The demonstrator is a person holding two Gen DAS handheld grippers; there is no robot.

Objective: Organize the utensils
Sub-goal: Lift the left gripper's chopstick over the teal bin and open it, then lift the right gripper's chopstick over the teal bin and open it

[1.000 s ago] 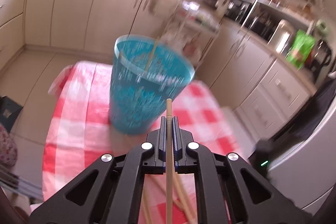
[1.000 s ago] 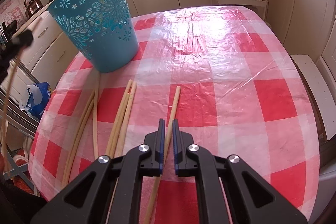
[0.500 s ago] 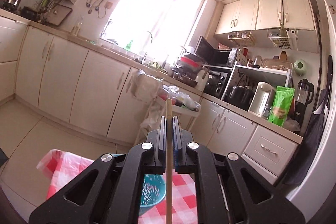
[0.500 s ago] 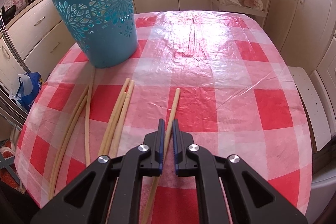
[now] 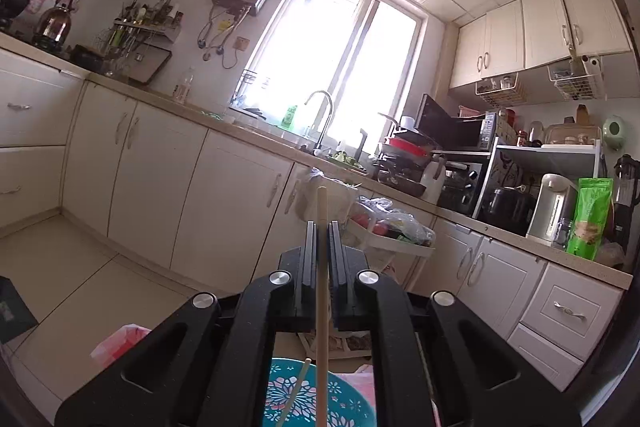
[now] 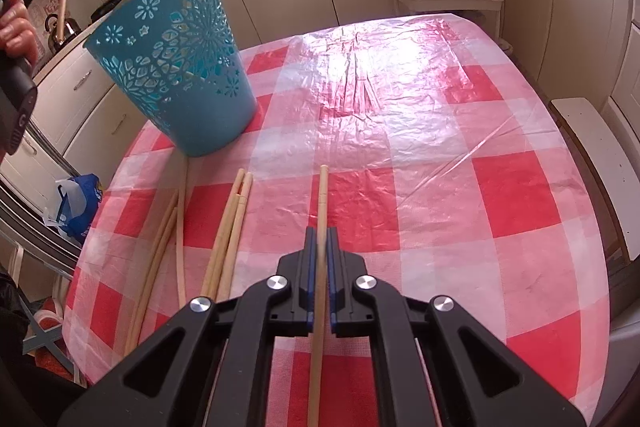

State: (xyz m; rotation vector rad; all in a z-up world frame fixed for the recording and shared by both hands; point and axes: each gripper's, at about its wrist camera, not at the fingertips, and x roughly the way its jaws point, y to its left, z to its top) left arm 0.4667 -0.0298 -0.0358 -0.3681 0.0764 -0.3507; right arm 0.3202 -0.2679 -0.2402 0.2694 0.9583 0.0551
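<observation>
Blue perforated bin [image 6: 172,67] stands upright on the checked table [image 6: 440,147]. Six pale wooden sticks [image 6: 236,219] lie flat just in front of the bin, roughly parallel; a seventh [image 6: 322,203] lies right of them. Another stick [image 5: 321,287] is over the bin's mouth.

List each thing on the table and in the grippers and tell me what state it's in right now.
Left gripper: shut on a wooden stick, held above the basket.
Right gripper: shut on a stick whose far end lies on the tablecloth.
Blue basket: upright on the table, one stick leaning inside.
Loose sticks: lying flat on the tablecloth.
</observation>
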